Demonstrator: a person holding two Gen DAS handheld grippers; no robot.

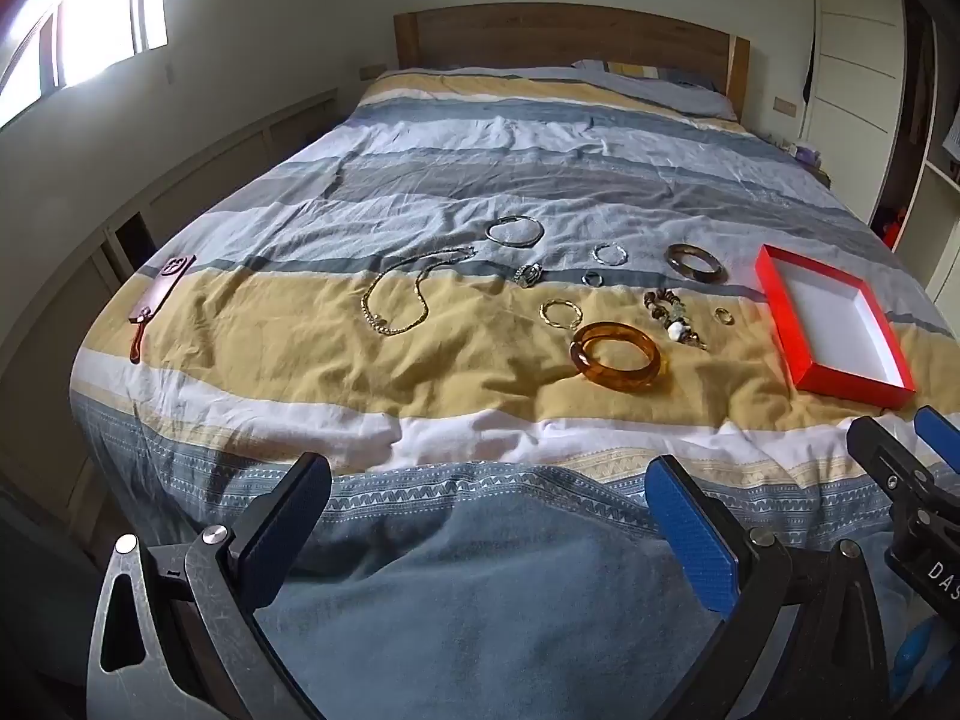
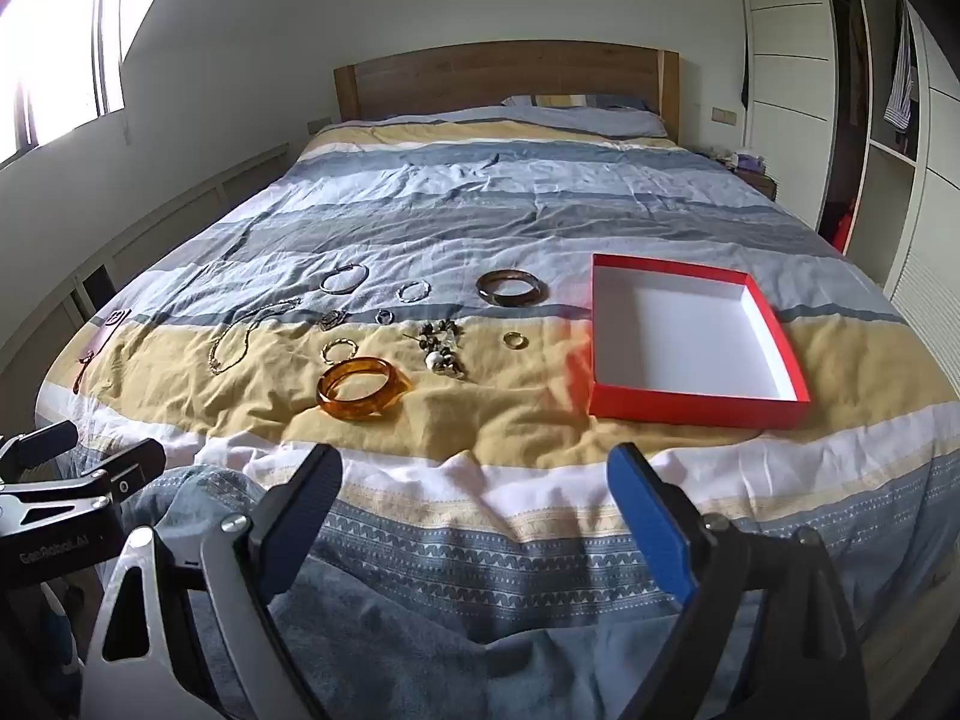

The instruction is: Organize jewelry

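left gripper [image 1: 487, 513] fingers apart, empty | right gripper [image 2: 474, 501] fingers apart, empty | jewelry ahead of both: amber bangle [image 2: 360, 388] nearest, box [image 2: 696, 402] right | risk: soft bed [image 2: 456, 420] lets chain [image 1: 396, 300] slip or snag

Bed [image 2: 540, 228]: filling the room, wearing a rumpled striped duvet.
Headboard [image 2: 504, 75]: standing wooden against a pale wall.
Window [image 1: 90, 18]: blazing with daylight at left.
Wardrobe [image 2: 780, 60]: lining the right, white panels, shelves showing.
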